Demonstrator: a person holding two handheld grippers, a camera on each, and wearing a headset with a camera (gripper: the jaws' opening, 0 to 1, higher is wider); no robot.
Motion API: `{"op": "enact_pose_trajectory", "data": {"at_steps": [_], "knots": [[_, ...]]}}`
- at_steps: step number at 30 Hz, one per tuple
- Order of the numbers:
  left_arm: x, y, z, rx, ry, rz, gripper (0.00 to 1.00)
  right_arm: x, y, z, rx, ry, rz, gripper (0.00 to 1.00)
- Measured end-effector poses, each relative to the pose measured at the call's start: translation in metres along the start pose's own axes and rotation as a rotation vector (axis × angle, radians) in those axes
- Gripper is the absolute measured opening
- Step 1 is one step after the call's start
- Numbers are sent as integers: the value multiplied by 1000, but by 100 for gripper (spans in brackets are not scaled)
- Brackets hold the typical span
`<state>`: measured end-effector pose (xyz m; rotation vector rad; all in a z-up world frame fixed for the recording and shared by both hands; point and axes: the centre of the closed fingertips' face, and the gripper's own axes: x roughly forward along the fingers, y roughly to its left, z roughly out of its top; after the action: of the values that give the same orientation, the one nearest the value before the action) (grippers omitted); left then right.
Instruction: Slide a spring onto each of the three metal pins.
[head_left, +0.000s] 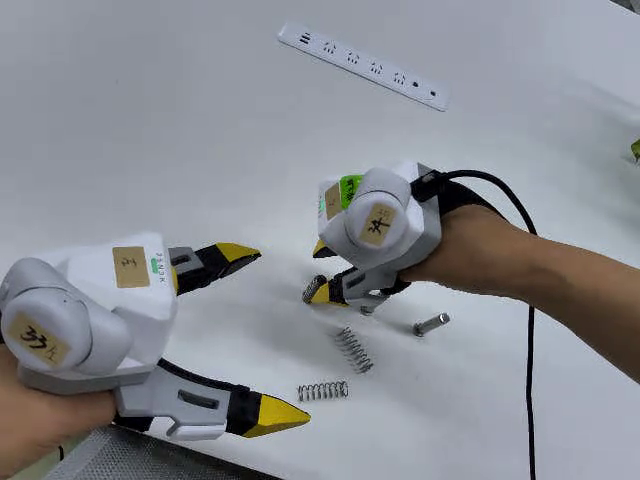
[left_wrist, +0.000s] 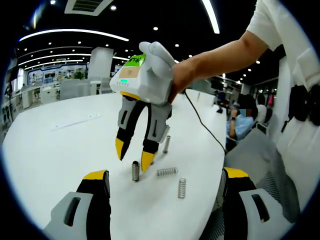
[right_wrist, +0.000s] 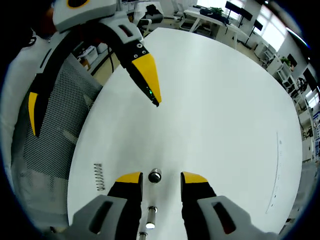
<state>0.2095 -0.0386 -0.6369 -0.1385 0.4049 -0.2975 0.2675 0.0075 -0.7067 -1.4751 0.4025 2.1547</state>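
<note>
The left gripper (head_left: 268, 333) is wide open and holds nothing; its yellow-tipped jaws are spread above the near edge of the desk (head_left: 150, 130). The right gripper (head_left: 319, 272) is also open. Its jaws point down, and the sprung pin (head_left: 313, 290) sits between their tips with a gap on either side. This pin stands upright: a short grey metal cylinder with a coil spring around its shaft. The first spring (head_left: 353, 350) and the second spring (head_left: 323, 391), both thin steel coils, lie flat between that pin and the near edge. A bare pin (head_left: 431, 324) rests near the right gripper, apart from the springs. A power strip (head_left: 362, 65) lies toward the far edge.
</note>
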Motion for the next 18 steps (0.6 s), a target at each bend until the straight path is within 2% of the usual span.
{"op": "enact_pose_trajectory", "data": {"at_steps": [10, 18], "knots": [[0, -2, 2, 20, 23, -14, 94, -31, -2, 0, 85, -104, -54, 49], [0, -5, 0, 50, 55, -43, 95, -56, -2, -7, 140, -173, -122, 60]]}}
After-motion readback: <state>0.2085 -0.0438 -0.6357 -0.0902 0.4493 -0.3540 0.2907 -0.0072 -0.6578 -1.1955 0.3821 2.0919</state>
